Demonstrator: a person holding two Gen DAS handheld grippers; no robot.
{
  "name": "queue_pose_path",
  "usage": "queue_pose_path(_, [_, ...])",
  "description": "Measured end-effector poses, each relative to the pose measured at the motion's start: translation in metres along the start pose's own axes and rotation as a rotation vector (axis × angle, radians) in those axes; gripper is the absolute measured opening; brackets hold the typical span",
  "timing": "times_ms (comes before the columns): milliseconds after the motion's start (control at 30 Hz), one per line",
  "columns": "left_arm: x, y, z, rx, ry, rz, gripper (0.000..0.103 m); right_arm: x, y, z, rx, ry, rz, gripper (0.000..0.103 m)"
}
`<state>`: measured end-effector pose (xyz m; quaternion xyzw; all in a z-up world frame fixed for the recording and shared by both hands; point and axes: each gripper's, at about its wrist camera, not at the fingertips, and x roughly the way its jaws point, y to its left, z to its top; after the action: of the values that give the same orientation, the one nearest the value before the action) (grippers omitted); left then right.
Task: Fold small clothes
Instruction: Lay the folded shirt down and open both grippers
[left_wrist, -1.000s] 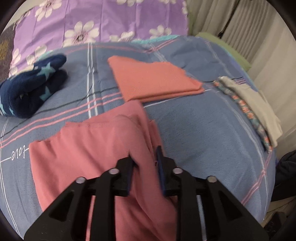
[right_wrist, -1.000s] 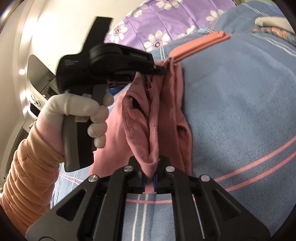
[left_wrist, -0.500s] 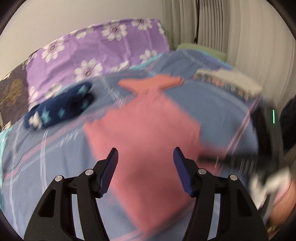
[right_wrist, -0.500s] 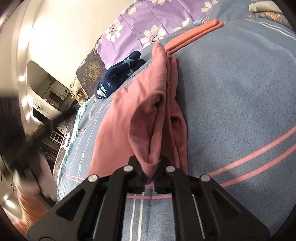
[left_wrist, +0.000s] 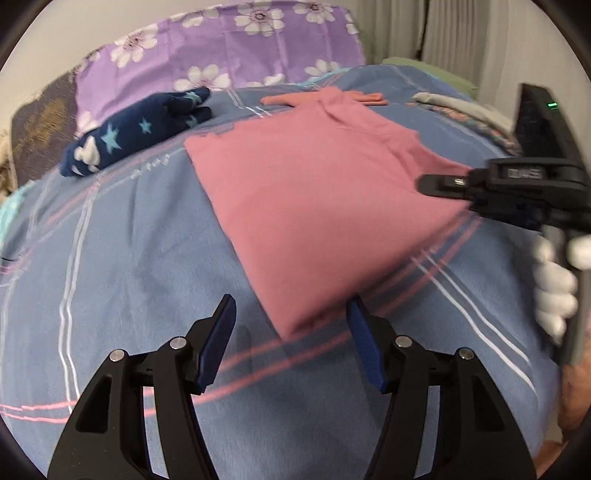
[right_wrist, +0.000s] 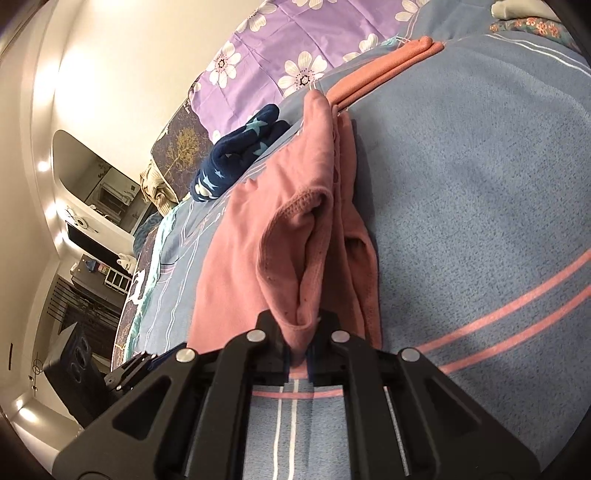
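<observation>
Pink garment (left_wrist: 314, 192) lies folded on the bed, one bunched edge lifted.

The left gripper (left_wrist: 291, 314) hangs open just short of the pink garment's (left_wrist: 314, 199) near corner, while the right gripper (left_wrist: 461, 184) touches its right edge.

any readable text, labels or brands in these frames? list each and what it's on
Pale script printed on the blue striped bedsheet, beside the pink garment: blurred, not readable.
Raised lettering on the body of the right tongs: blurred, not readable.
Green light on the same handle: a lit indicator, no text.
Nothing else carries writing.
</observation>
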<state>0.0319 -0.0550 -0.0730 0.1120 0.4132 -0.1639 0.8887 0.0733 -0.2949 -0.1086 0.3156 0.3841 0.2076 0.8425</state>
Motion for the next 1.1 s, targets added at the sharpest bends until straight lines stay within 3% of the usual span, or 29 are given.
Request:
queue_pose_path(133, [0.013,-0.005,0.004,0.018,0.021,0.147,0.066,-0.005,-0.004,-0.001,0.013,-0.012,-0.002,0.006])
queue_pose_path(233, [0.009,0.0,-0.005,0.015,0.041,0.206,0.067,-0.006,-0.017,-0.003,0.066,-0.004,-0.054,0.005])
queue_pose_path(333, [-0.002,0.011,-0.015,-0.029,0.047,0.216,0.067,-0.003,-0.03,-0.006,0.114,0.021,-0.032,0.006])
queue_pose_path(467, [-0.011,0.026,-0.022,-0.1,0.05,0.141,0.067,-0.001,-0.021,-0.006,0.062,0.022,-0.04,0.006])
queue_pose_path(667, [-0.011,0.018,-0.016,-0.074,0.02,0.124,0.067,-0.002,-0.015,-0.006,0.037,0.024,-0.039,0.007])
queue_pose_path(733, [-0.005,0.022,-0.018,-0.084,0.048,0.164,0.067,-0.003,-0.022,-0.008,0.05,0.025,-0.067,0.006])
queue_pose_path(900, [-0.006,0.033,-0.026,-0.117,0.071,0.127,0.067,-0.013,-0.028,-0.01,0.053,0.011,-0.086,0.009])
queue_pose_path(967, [-0.015,0.034,-0.028,-0.118,0.071,0.099,0.057,-0.019,-0.024,-0.009,0.04,0.001,-0.12,0.016])
queue_pose_path(1000, [-0.022,0.037,-0.028,-0.135,0.067,0.054,0.038,-0.024,-0.021,-0.008,0.035,-0.012,-0.118,0.016])
queue_pose_path(1033, [-0.026,0.039,-0.027,-0.153,0.063,0.013,0.025,-0.028,-0.018,-0.007,0.024,-0.023,-0.109,0.016])
queue_pose_path(1100, [-0.038,0.044,-0.019,-0.205,0.029,-0.091,0.014,-0.035,-0.004,-0.003,-0.026,-0.049,-0.09,0.016])
